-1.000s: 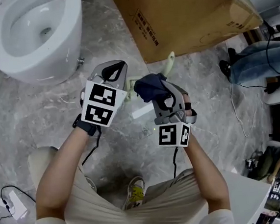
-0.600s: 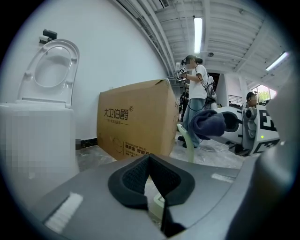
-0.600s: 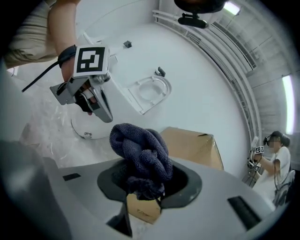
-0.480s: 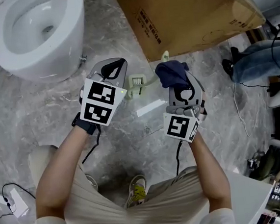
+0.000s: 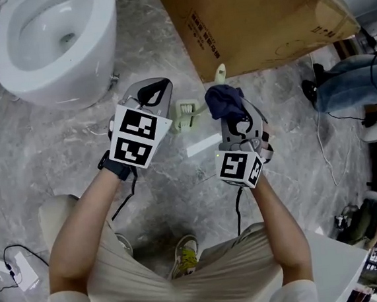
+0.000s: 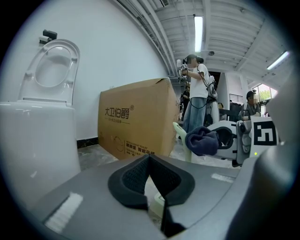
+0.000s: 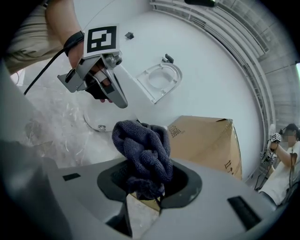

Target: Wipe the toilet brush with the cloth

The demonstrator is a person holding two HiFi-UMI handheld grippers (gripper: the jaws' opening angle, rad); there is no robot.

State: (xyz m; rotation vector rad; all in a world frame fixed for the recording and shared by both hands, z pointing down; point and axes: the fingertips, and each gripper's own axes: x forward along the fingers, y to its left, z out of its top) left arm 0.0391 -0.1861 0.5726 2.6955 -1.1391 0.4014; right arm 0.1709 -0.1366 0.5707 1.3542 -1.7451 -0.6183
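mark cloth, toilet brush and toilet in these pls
cloth point(image 7: 143, 150), right gripper view, middle of the bunched dark blue fabric.
toilet brush point(image 5: 186, 114), head view, its pale green block end.
toilet point(image 5: 49, 81), head view, white outer wall of the bowl.

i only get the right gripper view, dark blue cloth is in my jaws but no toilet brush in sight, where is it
Observer: In the head view the pale green plastic toilet brush sits between the two grippers, close by the left gripper. Its handle slants toward the brown cardboard box.
Operator: is the left one holding it
Observer: It seems not. The left gripper view shows those jaws together with nothing at their tips; a bit of green shows below them through the gap.
Operator: how close is my cloth to the handle
Observer: The dark blue cloth is right beside the handle's upper end; I cannot tell whether they touch.
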